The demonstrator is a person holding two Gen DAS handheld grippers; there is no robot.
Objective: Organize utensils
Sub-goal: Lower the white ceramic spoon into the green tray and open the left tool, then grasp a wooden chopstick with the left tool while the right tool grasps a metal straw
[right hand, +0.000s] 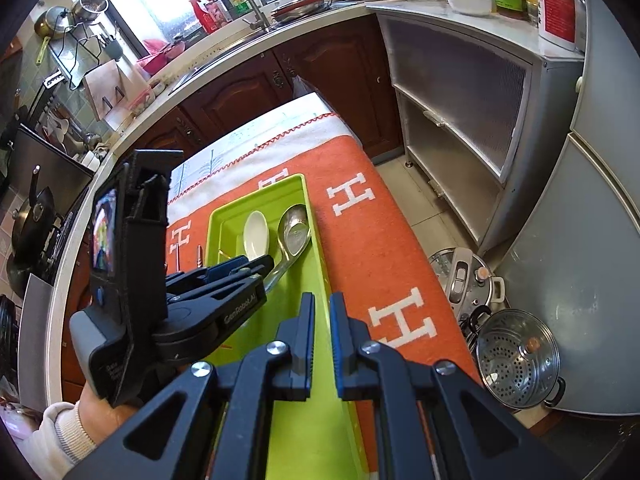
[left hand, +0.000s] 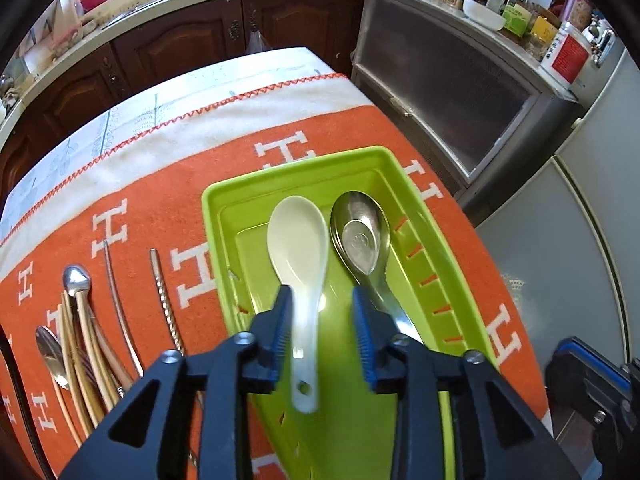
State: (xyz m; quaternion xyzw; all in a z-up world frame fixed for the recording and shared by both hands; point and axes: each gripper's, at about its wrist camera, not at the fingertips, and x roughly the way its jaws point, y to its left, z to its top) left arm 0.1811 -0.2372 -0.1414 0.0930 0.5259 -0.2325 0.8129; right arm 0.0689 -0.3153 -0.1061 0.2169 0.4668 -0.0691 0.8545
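White ceramic spoon [left hand: 297,240] lies in green tray [left hand: 224,216] beside stacked steel spoons [left hand: 362,236], handle btwn parted jaws of left gripper [left hand: 320,300], pads off it; right gripper [right hand: 322,312] nearly closed, empty, over tray's rim.

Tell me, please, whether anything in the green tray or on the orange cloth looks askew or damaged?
Nothing looks damaged or spilled. In the green tray the white spoon and the stacked metal spoons lie side by side, bowls pointing the same way. Only the loose utensil pile on the orange cloth is untidy, crossed over itself.
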